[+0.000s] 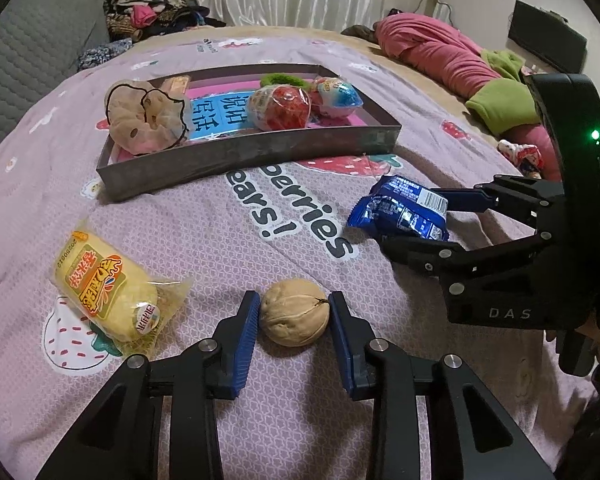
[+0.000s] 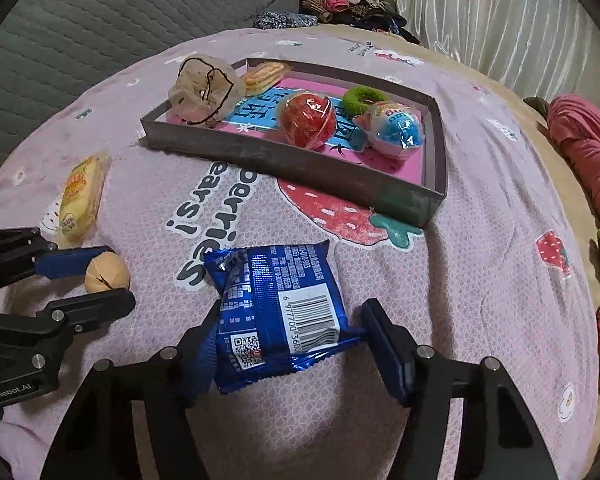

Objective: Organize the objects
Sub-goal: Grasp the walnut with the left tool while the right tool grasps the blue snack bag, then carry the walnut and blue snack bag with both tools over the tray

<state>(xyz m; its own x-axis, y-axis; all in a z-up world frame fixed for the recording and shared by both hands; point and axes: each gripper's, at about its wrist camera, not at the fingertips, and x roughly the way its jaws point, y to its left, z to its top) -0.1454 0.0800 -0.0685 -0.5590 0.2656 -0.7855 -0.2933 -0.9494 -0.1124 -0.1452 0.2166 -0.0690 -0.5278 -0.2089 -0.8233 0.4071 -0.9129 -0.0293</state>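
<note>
A tan walnut (image 1: 294, 318) lies on the pink bedspread between the blue pads of my left gripper (image 1: 294, 296), which press on both its sides. From the right wrist view the same gripper (image 2: 120, 274) shows at the left edge with the walnut (image 2: 107, 272) in it. A blue snack packet (image 2: 276, 316) lies between the fingers of my right gripper (image 2: 284, 320). The right pad (image 2: 384, 340) only meets the packet's crimped edge and the left finger is partly hidden behind it, so no firm grip shows. A grey tray (image 1: 260, 160) sits beyond.
The tray (image 2: 300, 160) holds a beige scrunchie (image 1: 140, 116), a red ball (image 1: 280, 106), a blue-and-white egg toy (image 1: 338, 94), a green ring (image 2: 364, 98) and a biscuit pack (image 2: 264, 74). A yellow cake packet (image 1: 108, 284) lies to the left. A pink blanket (image 1: 432, 54) lies at the right.
</note>
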